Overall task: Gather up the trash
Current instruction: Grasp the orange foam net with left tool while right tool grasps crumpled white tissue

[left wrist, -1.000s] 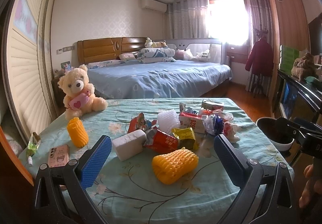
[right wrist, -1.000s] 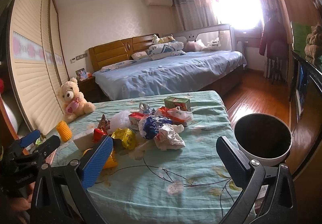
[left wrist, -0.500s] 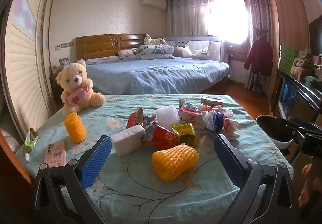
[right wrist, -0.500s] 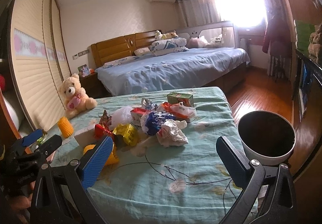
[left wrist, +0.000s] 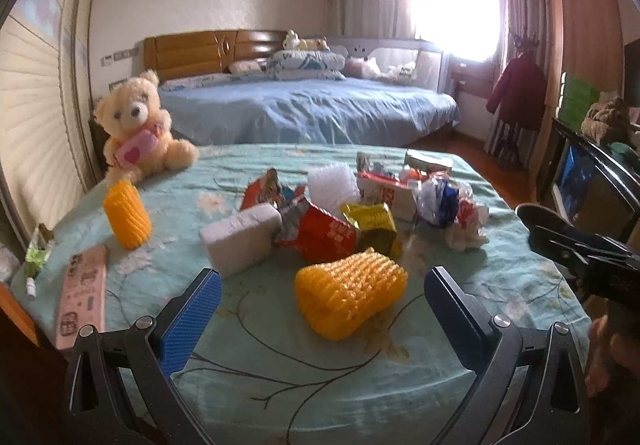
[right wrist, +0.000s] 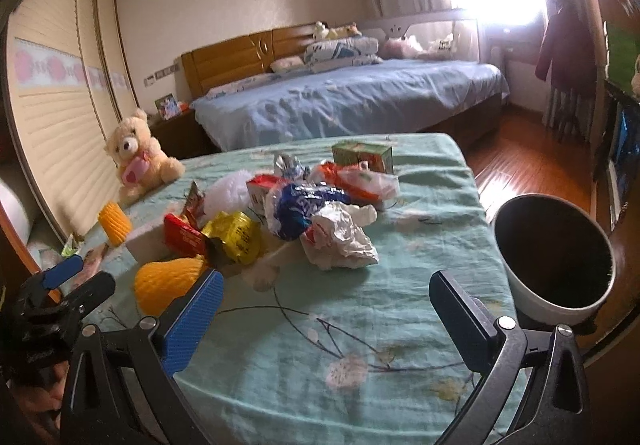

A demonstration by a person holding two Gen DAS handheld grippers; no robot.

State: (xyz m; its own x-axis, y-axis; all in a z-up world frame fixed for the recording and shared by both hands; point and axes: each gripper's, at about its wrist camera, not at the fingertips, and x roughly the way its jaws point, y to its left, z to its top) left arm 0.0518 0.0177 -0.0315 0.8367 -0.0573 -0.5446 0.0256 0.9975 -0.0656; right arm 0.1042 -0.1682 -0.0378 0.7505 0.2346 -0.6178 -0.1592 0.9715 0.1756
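two yellow foam nets, one teddy bear, one bin

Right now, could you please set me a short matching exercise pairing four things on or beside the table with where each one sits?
Things:
1. teddy bear
2. trash bin
3. green carton
4. yellow foam net

Places:
A. off the table's right edge
B. far end of the trash pile
C. far left corner of the table
D. lying on its side between the open left tongs

Pairs: 1-C, 2-A, 3-B, 4-D
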